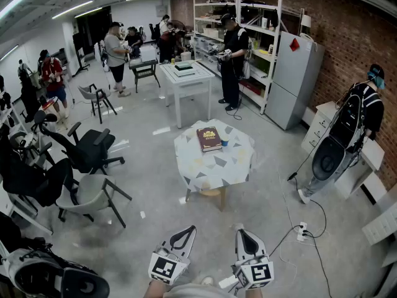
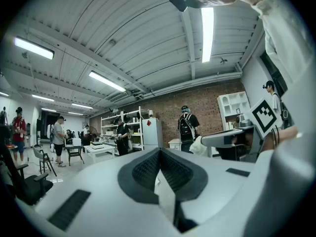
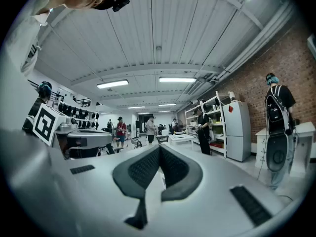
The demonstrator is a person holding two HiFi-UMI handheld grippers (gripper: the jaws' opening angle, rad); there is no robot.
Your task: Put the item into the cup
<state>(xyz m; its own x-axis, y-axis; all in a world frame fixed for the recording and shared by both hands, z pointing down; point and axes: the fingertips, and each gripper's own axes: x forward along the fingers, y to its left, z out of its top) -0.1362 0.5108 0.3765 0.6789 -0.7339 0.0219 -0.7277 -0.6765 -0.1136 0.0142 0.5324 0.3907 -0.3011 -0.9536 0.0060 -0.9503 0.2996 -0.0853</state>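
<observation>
A small round table (image 1: 214,163) with a patterned cloth stands in the middle of the room, well ahead of me. On it lie a dark red book (image 1: 209,138) and, by the book's right edge, a small blue cup (image 1: 224,143); I cannot make out any other item from here. My left gripper (image 1: 186,230) and right gripper (image 1: 240,231) are held side by side at the bottom of the head view, far short of the table. In the left gripper view the left gripper (image 2: 159,153) is shut on nothing. The right gripper (image 3: 159,150) is likewise shut and empty.
Black and grey office chairs (image 1: 87,154) stand at the left. A white table (image 1: 186,76), shelves (image 1: 248,36) and a grey fridge (image 1: 291,79) line the back. Several people stand around. A power strip with cables (image 1: 302,230) lies on the floor to the right.
</observation>
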